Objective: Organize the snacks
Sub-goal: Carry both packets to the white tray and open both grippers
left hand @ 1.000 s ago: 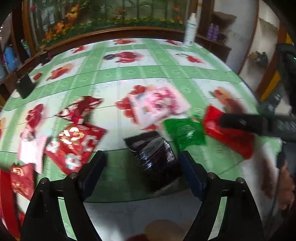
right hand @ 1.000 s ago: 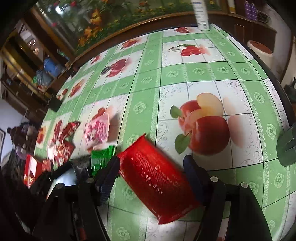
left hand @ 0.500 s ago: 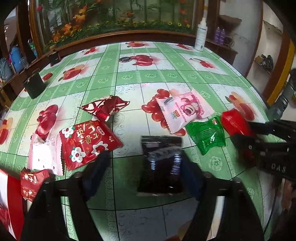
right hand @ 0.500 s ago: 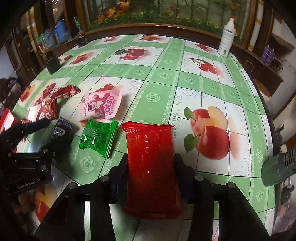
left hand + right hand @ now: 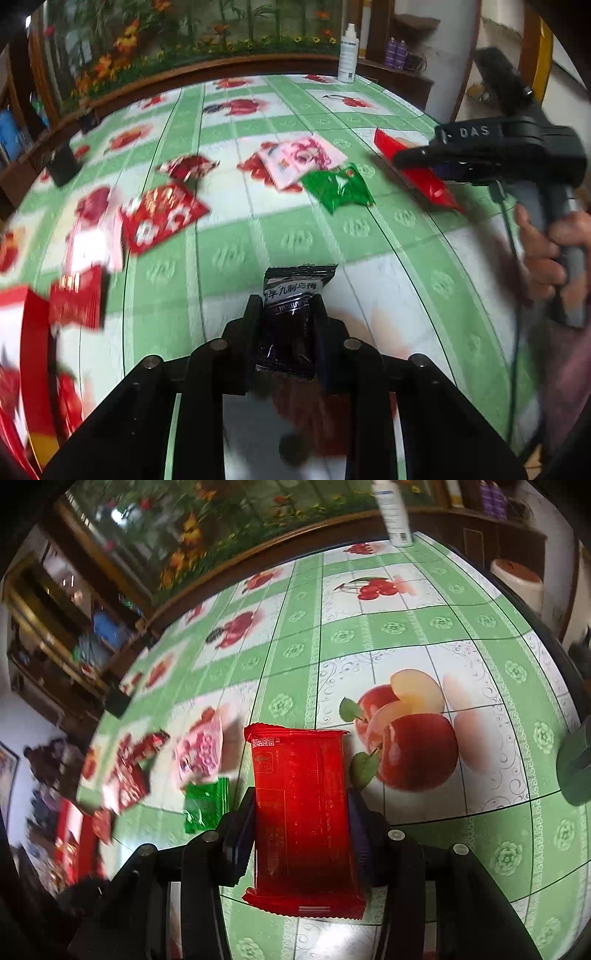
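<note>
The table [image 5: 295, 236] fills both views, covered in a green-and-white checked cloth printed with red fruit, a dark wooden rim along its far edge. A white bottle [image 5: 348, 55] stands upright at that far edge, and a dark cup [image 5: 63, 164] sits near the far left side.

Biggest of the snacks: the long red pack [image 5: 303, 812], glossy and see-through red with crimped ends and a small code patch at its top corner. It sits lengthwise between the jaws of the right gripper [image 5: 301, 834], both pads pressed on its long sides, jaws about half spread and clamped on it. In the left view the same pack pokes out of that gripper at the right, with a hand [image 5: 546, 251] wrapped on the grey handle.

Next, the red pack with white flowers [image 5: 162, 216] lies flat at left, blurred. Beyond it is a pink pack [image 5: 301, 162], and just beside that a shiny green pack [image 5: 338, 188]; the two look to touch at a corner. A crumpled red wrapper [image 5: 188, 168] lies near the flowered pack.

Smaller: the black pack [image 5: 291, 317], glossy dark foil with a white label band of printed characters near its top. The left gripper [image 5: 286, 332] has its jaws closing narrow on it, pads squeezing both sides, top end sticking forward over the table.

At the far left edge are more small red packs [image 5: 75, 299], too blurred to read, next to a red tray rim [image 5: 33, 369]; what it holds I cannot tell.
</note>
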Demonstrator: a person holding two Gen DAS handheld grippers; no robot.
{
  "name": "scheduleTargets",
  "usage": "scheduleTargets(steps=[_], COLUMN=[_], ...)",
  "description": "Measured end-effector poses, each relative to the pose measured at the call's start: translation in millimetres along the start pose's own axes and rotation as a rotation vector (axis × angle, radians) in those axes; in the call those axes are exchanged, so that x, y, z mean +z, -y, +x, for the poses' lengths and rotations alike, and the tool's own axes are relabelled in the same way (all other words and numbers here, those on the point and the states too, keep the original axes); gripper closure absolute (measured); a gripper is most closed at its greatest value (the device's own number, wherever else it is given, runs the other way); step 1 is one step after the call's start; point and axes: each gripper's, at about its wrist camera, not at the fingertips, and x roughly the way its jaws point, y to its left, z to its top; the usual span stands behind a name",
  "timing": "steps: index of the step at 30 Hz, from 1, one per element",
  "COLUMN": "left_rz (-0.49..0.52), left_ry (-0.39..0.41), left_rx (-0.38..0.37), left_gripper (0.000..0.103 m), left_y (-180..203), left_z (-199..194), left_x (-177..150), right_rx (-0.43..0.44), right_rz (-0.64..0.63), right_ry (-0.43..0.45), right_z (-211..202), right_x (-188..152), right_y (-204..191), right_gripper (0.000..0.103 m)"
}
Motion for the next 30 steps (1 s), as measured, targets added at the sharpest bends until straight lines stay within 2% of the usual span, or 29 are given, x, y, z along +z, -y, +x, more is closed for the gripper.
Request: scheduleTargets(steps=[4, 13, 18, 26, 30], left_rz=[-0.038, -0.122, -0.121, -0.14, -0.154], left_ry=[-0.002, 0.026, 0.054, 0.047, 0.041], left_rx=[-0.014, -0.032, -0.028, -0.049, -0.054], left_gripper=[0.082, 0.082, 0.082, 0.082, 0.082], left_y=[-11.8, -34.2, -39.8, -49.6, -53.8], left_z=[-17.3, -56.3, -74.1, -81.1, -81.7], left_x=[-15.2, -46.9, -58.3, -81.0, -88.5], right_rx=[0.034, 0.049, 0.051, 0.032, 0.02], right_rz=[0.007, -0.006, 0.014, 0.035, 0.042], right_ry=[0.02, 0.068, 0.112, 0.192, 0.201], right_z=[-2.8, -6.5, -11.9, -21.8, -21.0], right_x=[0.8, -3.5, -9.1, -18.1, -17.8], right_y=[-2.5, -11.9, -18.1, -24.8, -21.6], right_gripper=[0.055, 0.055, 0.055, 0.055, 0.055])
